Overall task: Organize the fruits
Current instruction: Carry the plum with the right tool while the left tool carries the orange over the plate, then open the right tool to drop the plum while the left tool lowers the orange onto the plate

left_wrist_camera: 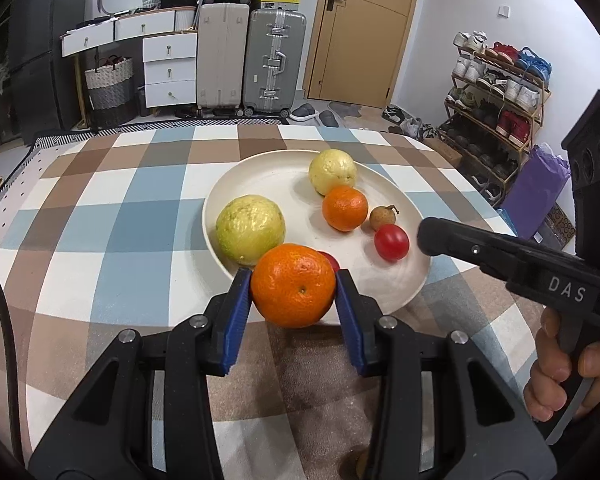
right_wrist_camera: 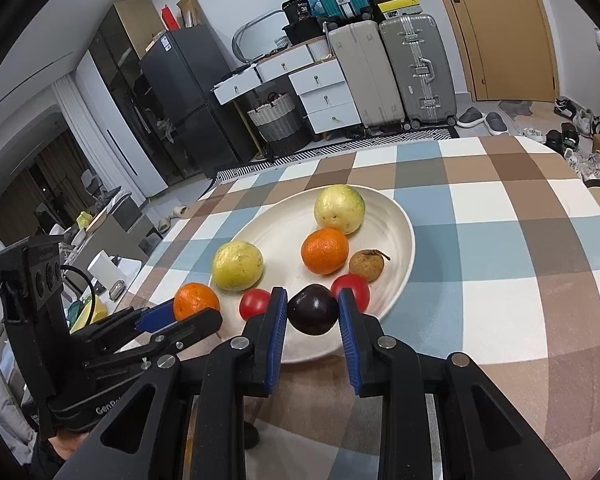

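Checked cloth (left_wrist_camera: 112,216) in blue, brown and white covers the work surface, with suitcases, a drawer unit and a shoe rack in the room behind. Central on the cloth sits one white plate (right_wrist_camera: 404,216), the only container in view. Its contents, as seen from the right wrist camera: two yellow-green guavas, one at the far rim (right_wrist_camera: 339,209) and one at the left edge (right_wrist_camera: 237,265); an orange (right_wrist_camera: 324,250) between them; a small brown longan-like fruit (right_wrist_camera: 366,265) just right of that orange; and two red tomatoes (right_wrist_camera: 255,303) (right_wrist_camera: 350,288) at the near rim, either side of the right gripper's fingers. The left gripper (left_wrist_camera: 295,294) is clamped on a second orange (left_wrist_camera: 293,285), held at the near-left edge of the plate; whether it is over the rim or just outside cannot be settled. The right gripper (right_wrist_camera: 313,312) is clamped on a dark plum (right_wrist_camera: 313,309), held directly ahead of its fingers over the near part of the plate. Judgement: the step in hand is delivery of the last two fruits to the plate, and the task appears nearly complete. The next move calls for lowering each fruit onto bare plate, clear of the tomatoes, then opening the jaws gently, since round fruit may roll off the shallow rim.
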`<state>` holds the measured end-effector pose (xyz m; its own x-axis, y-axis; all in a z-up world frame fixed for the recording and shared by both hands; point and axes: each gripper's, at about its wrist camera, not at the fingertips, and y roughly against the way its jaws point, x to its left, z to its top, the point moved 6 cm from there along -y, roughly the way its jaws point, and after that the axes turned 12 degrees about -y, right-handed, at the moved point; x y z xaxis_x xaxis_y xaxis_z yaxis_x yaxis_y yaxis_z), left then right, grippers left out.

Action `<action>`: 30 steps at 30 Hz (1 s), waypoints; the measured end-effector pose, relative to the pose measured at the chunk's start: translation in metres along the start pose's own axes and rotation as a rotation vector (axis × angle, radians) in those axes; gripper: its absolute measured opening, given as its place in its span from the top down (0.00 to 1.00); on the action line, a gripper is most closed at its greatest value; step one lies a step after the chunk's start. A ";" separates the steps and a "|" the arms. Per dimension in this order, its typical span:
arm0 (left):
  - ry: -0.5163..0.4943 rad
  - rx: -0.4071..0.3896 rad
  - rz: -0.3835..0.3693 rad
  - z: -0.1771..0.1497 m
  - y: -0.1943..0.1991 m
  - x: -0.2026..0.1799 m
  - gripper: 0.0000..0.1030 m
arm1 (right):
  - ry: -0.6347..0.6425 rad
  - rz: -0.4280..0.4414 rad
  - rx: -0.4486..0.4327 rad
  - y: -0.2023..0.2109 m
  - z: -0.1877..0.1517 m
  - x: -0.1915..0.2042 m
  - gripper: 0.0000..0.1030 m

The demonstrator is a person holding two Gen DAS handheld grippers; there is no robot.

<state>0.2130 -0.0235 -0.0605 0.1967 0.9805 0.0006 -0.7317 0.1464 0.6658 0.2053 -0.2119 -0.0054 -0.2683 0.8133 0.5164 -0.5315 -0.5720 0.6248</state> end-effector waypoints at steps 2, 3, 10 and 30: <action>-0.016 0.004 0.000 0.002 -0.004 -0.003 0.62 | 0.004 -0.002 -0.001 -0.005 0.002 0.002 0.74; -0.021 0.008 0.002 0.004 -0.007 -0.003 0.62 | 0.007 -0.008 -0.002 -0.008 0.003 0.002 0.74; -0.046 0.017 0.016 0.005 -0.018 -0.004 0.62 | -0.006 -0.026 0.000 -0.025 0.006 -0.004 0.74; -0.064 0.012 0.016 0.002 -0.018 -0.006 0.62 | -0.013 -0.049 -0.021 -0.021 0.006 -0.015 0.67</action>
<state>0.2265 -0.0321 -0.0710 0.2269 0.9721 0.0588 -0.7270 0.1289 0.6745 0.2251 -0.2125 -0.0222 -0.2310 0.8390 0.4928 -0.5605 -0.5287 0.6375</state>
